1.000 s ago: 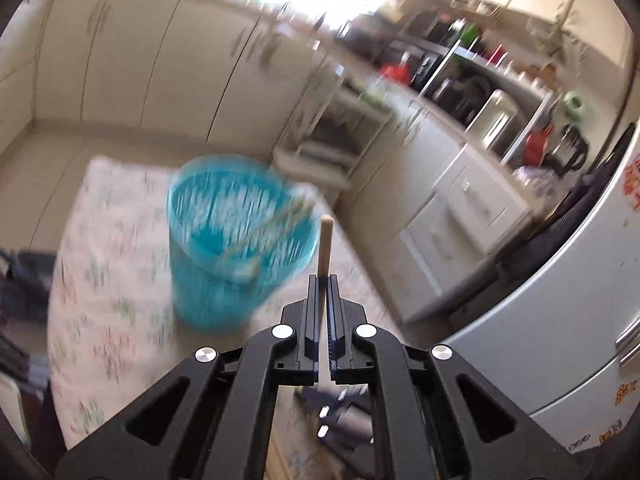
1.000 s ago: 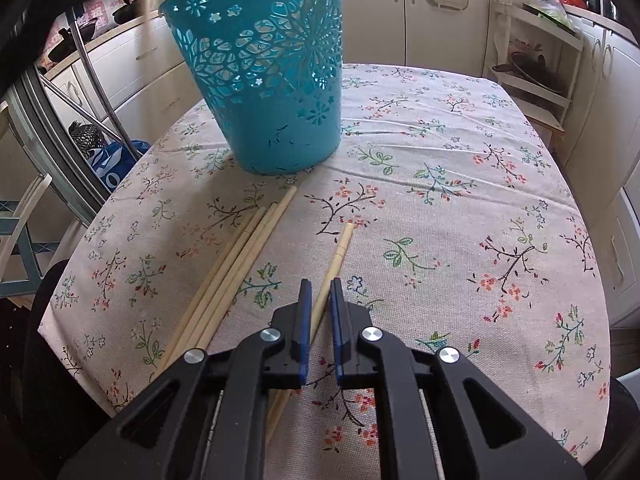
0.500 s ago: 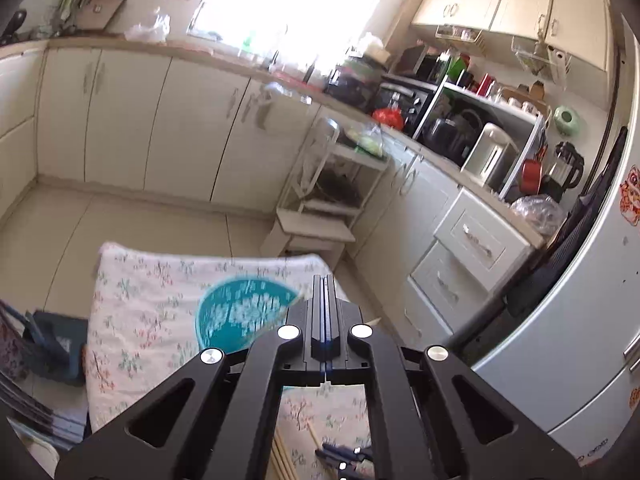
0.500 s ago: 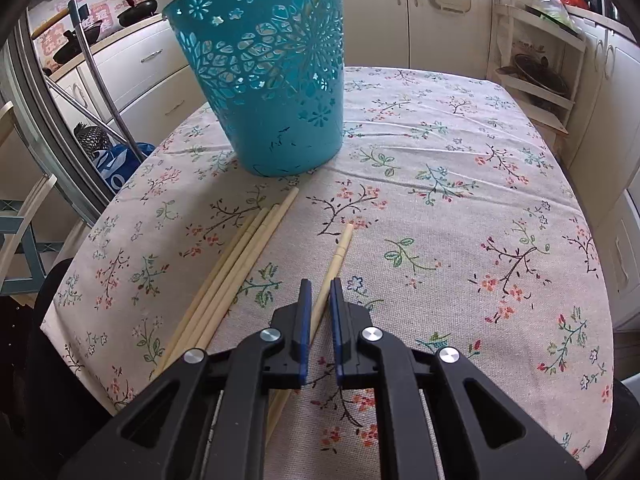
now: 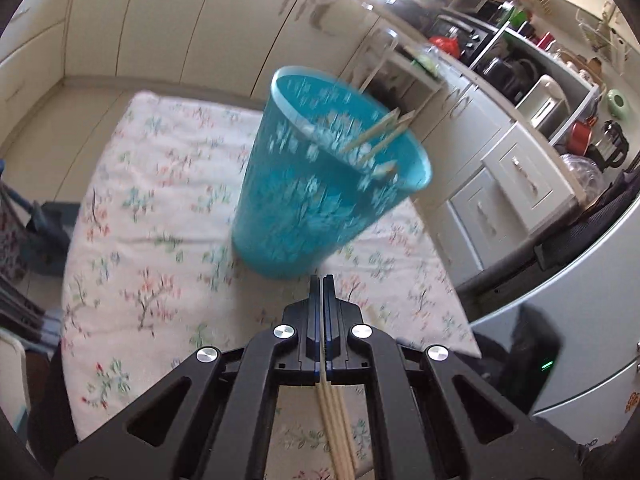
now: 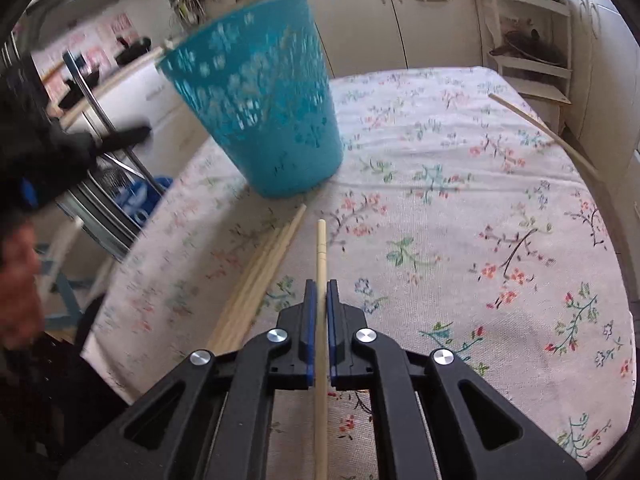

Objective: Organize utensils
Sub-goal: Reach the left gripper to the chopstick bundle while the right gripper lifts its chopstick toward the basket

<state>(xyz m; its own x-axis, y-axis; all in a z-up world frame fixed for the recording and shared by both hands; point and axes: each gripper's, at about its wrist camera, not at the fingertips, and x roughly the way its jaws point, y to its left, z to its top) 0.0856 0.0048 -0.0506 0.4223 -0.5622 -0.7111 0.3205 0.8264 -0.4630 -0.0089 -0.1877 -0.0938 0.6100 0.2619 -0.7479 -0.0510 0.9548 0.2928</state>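
**Right gripper grips one stick; left gripper is shut tight**

While both grippers point down at a slant over the table [image 6: 460, 216], each one shows a different job. The right gripper [image 6: 320, 292] has its jaws pressed onto one stick [image 6: 321, 248]. That stick runs straight between the blue pads and pokes out in front, its tip aimed at the bin [image 6: 260, 120].

The left gripper [image 5: 322, 284] has its jaws closed flat together with nothing between them. It hangs just above the cloth, near the foot of the bin [image 5: 320, 184].

From the left view you can look into the bin from above. A few sticks [image 5: 380, 136] lean inside it, tips over the rim. Below this gripper, a bunch of loose sticks [image 5: 336, 432] lies on the cloth.

From the right view you see the bin from the side, blurred and leaning over to the left. The loose sticks [image 6: 256, 280] lie side by side, to the left of the held one. One more stick [image 6: 548, 132] lies far off at the right edge of the table. A dark glove [image 6: 60, 152] shows at the left edge.
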